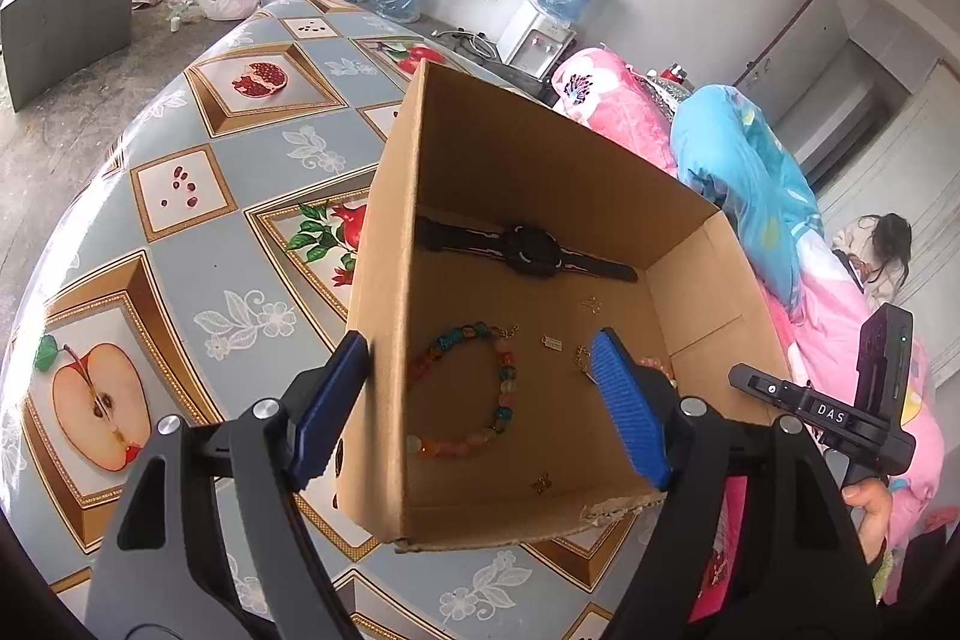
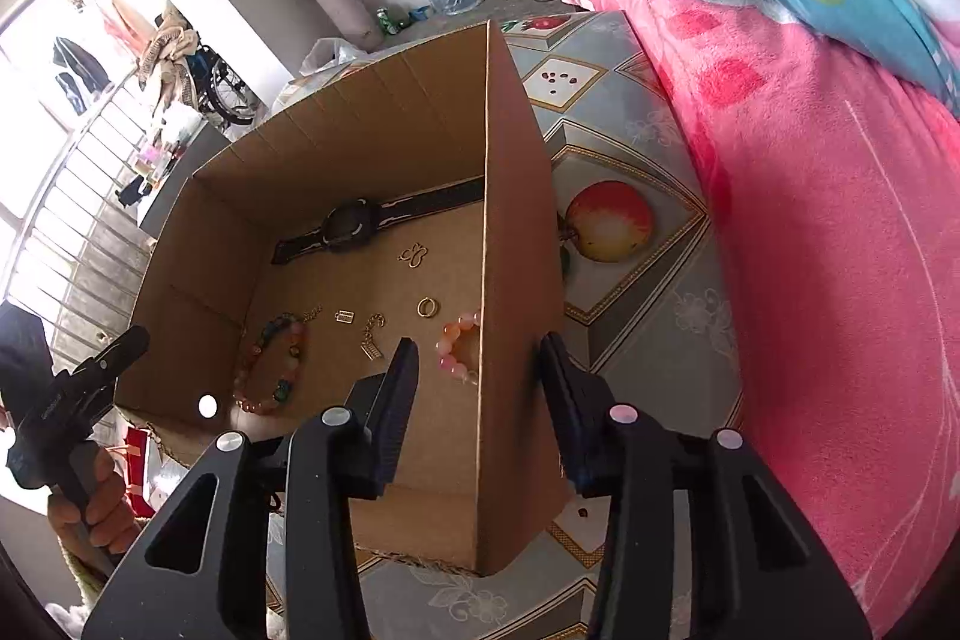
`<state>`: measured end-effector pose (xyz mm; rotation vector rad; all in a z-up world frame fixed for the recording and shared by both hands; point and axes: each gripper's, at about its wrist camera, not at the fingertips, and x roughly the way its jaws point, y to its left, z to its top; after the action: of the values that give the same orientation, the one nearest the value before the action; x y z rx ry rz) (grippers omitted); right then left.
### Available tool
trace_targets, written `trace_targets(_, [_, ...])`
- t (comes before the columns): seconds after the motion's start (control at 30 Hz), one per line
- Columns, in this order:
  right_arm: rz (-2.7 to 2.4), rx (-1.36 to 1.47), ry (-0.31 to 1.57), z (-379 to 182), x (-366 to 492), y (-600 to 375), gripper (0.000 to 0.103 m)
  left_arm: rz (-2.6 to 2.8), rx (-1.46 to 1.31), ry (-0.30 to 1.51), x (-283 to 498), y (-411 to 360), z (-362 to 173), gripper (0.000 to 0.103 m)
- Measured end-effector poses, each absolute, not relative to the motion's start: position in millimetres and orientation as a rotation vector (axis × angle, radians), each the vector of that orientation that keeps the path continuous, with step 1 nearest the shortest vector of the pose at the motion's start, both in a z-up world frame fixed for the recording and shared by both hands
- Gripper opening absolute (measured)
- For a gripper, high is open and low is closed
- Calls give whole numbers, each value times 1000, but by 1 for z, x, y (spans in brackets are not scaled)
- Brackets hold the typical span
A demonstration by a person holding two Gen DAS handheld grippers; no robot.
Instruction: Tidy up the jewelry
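The cardboard box [image 1: 510,172] on the table holds the jewelry – light, stiff walls best pinched near the rim – and the left gripper [image 1: 480,400] and right gripper [image 2: 480,394] each straddle a wall, jaws apart.

brown box [image 1: 540,172], black watch [image 1: 528,250] — multicoloured bracelet [image 1: 474,388]

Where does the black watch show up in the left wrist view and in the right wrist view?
Left wrist view: the watch lies on the box floor along the far wall, above centre.
Right wrist view: the watch lies along the far wall, left of centre.
Shared landmark: the multicoloured bead bracelet lies nearer the camera than the watch in both views.
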<state>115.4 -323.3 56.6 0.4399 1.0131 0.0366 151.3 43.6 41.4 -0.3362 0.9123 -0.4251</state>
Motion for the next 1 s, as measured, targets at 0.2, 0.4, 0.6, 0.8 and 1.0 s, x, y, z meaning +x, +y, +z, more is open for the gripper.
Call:
trace_targets(0.2, [15, 439, 1003, 60, 109, -317, 39, -401, -320, 911, 153, 44, 42, 73])
trace_targets(0.4, [21, 459, 996, 57, 96, -313, 39, -373, -314, 901, 148, 50, 44, 73])
trace_targets(0.6, [30, 488, 984, 59, 78, -309, 39, -375, -311, 892, 128, 60, 51, 73])
trace_targets(0.8, [42, 470, 989, 57, 58, -300, 39, -372, -306, 904, 105, 67, 49, 73])
trace_targets(1.0, [40, 443, 991, 56, 42, -298, 39, -372, -301, 891, 87, 67, 45, 73])
